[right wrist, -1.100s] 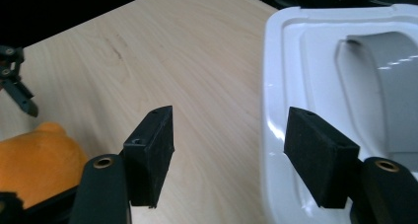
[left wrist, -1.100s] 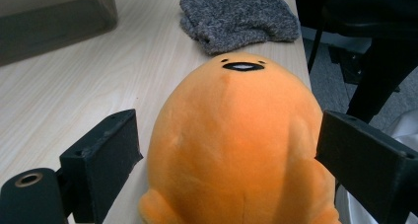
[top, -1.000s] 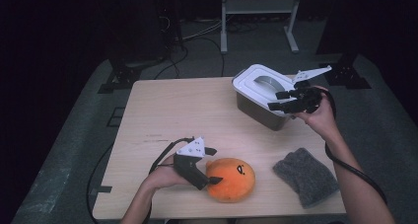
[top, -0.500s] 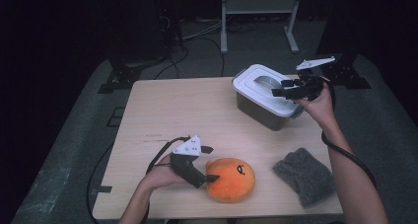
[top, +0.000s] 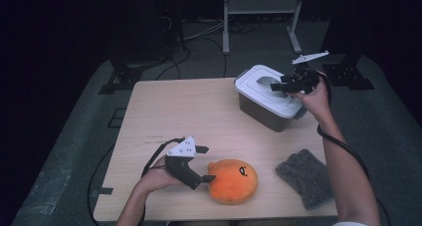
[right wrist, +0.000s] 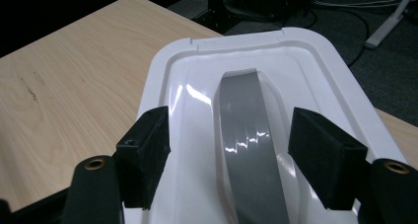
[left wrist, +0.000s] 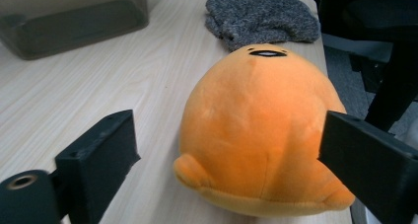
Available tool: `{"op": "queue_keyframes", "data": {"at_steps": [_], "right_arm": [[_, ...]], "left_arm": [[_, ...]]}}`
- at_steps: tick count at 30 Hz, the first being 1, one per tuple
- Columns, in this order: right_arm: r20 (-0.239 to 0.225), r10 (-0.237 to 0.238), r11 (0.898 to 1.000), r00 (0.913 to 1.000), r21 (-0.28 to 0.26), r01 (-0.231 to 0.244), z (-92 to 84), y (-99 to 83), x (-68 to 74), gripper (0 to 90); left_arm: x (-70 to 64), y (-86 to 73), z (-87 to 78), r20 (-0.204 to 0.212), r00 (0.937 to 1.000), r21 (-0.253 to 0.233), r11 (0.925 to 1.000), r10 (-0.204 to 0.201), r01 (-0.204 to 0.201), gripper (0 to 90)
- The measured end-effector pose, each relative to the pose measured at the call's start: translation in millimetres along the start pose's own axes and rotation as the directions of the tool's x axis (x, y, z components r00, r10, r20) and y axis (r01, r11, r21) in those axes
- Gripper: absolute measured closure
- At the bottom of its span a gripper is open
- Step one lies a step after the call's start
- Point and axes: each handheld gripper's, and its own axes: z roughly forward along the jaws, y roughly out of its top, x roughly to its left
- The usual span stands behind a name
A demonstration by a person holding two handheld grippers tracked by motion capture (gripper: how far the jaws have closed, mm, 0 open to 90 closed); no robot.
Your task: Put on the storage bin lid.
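Grey knitted cloth [top: 304, 176] near the table's [top: 174, 111] right front corner, white metal stand [top: 261, 7] behind

The high view looked forward and down from above the table's [top: 199, 111] near edge. The left gripper view sat low, close behind the orange plush [left wrist: 261, 130]. The right gripper view hung close over the white lid [right wrist: 296, 76]; both also appeared in the high view.

A dim lab or studio. Around the wooden table [top: 199, 111] lie grey carpet [top: 74, 151], loose cables [top: 199, 42]. A white metal stand [top: 259, 9] rises behind it.
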Motion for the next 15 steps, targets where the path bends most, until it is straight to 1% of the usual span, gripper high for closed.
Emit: {"op": "queue_keyframes", "data": {"at_steps": [3, 5, 8, 9, 10, 13, 15], "right_arm": [[0.002, 0.003, 1.0, 1.0, 0.011, -0.003, 4.5, 0.5, -0.9, 31.1], [0.006, -0.002, 1.0, 1.0, 0.017, 0.002, 7.7, -0.1, -1.6, 31.1], [0.003, 0.005, 1.0, 1.0, 0.018, -0.005, 11.1, -1.5, -3.0, 31.1], [0.004, 0.005, 1.0, 1.0, 0.021, -0.006, 12.7, -2.0, -3.5, 31.2], [0.006, 0.006, 1.0, 1.0, 0.026, -0.006, 14.1, -2.3, -3.7, 31.3], [0.006, 0.006, 1.0, 1.0, 0.029, -0.007, 17.6, -2.8, -3.7, 31.9], [0.006, 0.006, 1.0, 1.0, 0.03, -0.006, 20.0, -2.9, -3.2, 32.7]], "left_arm": [[1.0, -2.9, -4.1, -0.014, 0.9999, -0.008, 1.0, -0.005, 0.005, 5.4], [0.9, -5.8, -6.5, -0.028, 0.9995, -0.028, 0.9995, -0.011, 0.01, 5.4], [0.8, -9.6, -8.9, -0.054, 0.9983, -0.047, 0.9987, -0.021, 0.018, 5.2], [1.2, -10.9, -9.3, -0.055, 0.9982, -0.049, 0.9986, -0.022, 0.019, 4.2], [1.1, -11.9, -10.3, -0.063, 0.9977, -0.048, 0.9987, -0.023, 0.02, 3.6], [0.8, -15.3, -12.8, -0.086, 0.996, -0.066, 0.9976, -0.028, 0.022, 3.5], [0.7, -17.4, -14.9, -0.112, 0.9933, -0.081, 0.9964, -0.032, 0.023, 3.5]]}}
